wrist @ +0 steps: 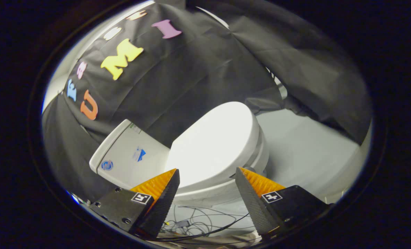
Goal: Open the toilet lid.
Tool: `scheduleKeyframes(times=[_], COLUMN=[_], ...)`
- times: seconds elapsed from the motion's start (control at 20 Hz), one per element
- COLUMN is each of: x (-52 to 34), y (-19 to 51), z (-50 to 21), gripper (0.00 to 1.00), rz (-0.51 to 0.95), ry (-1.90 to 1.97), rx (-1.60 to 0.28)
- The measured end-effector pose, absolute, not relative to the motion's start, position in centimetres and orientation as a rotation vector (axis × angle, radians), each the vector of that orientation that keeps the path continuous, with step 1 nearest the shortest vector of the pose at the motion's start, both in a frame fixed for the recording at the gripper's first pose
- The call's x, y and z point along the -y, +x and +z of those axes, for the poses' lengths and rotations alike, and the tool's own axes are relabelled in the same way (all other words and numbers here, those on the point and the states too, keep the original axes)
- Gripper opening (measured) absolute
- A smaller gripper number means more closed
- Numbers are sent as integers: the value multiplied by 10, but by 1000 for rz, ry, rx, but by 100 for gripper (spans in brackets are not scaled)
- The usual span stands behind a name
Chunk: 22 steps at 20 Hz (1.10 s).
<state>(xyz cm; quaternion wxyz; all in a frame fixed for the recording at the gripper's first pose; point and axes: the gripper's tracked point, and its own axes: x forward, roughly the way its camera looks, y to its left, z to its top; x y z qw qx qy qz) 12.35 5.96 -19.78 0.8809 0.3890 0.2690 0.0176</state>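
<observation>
Floor: pale grey floor [306, 152] lay to the right of and beyond the toilet, bare where visible.
Wall: black cloth wall [191, 69] hung behind the toilet, creased, with a second fold draped at the far right.
Cables: thin dark cables [205, 224] lay in loose loops on the floor near the fingers, below the toilet's rim.
Toilet: white toilet [222, 193] stood just ahead of the fingers, seen tilted, its tank to the left and its bowl to the right.
Tank: white tank [122, 155] sat against the cloth wall, with small blue marks on its face; these were too small to make out.
Toilet lid: white toilet lid [216, 141] lay closed, flat on the seat, smooth and unmarked, its rounded front end pointing to the far right.
Gripper: gripper [207, 173] hovered with its fingers spread wide, holding nothing.
Fingers: left finger [160, 193] and right finger [257, 197] framed the near part of the lid; whether either tip touched the toilet could not be told.
Markers: a small square black-and-white tag [142, 198] sat on each finger body.
</observation>
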Motion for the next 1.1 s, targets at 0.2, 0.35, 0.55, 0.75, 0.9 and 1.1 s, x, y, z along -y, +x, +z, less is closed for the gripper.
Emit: scheduleKeyframes(times=[0.2,0.35,0.55,0.75,0.9,1.1], x=[-51,-44,-45,-37,-33,-31], y=[125,131,131,141,148,157], z=[-228,-245,-248,-255,-271,-283], gripper=[99,99,99,97,86,72], rz=[-28,-50,-38,-46,-81,-99], ry=[938,965,1059,1052,1060,1079], rx=[-658,-675,-690,-688,-721,-755])
